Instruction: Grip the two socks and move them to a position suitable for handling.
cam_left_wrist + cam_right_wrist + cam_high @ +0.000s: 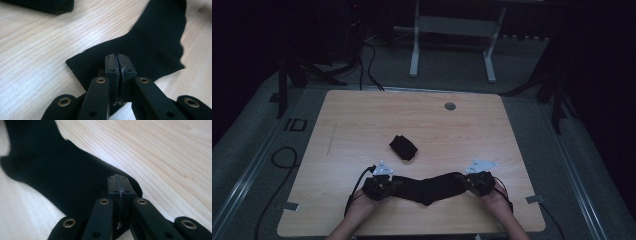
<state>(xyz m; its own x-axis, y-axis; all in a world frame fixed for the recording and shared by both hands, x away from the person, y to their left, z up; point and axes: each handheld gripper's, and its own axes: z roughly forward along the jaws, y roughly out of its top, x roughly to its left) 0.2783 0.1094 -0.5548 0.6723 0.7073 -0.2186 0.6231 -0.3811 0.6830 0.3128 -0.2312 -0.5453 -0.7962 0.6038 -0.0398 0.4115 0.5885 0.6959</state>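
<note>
A long black sock (432, 187) lies flat near the front edge of the wooden table (362, 115), stretched between my two grippers. My left gripper (394, 184) is at its left end; in the left gripper view the jaws (117, 57) are pressed together over the ribbed cuff of the sock (155, 45). At the sock's right end is my right gripper (464, 181). In the right gripper view its jaws (117, 178) are shut at the rounded end of the sock (50, 170). A second black sock, folded into a bundle (403, 147), sits mid-table beyond them, and its edge (50, 5) is in the left gripper view.
A round cable hole (450, 106) sits near the table's far edge. A black cable (284, 157) loops on the floor at the left. A white metal frame (452, 45) stands on the floor behind the table. The room around is dark.
</note>
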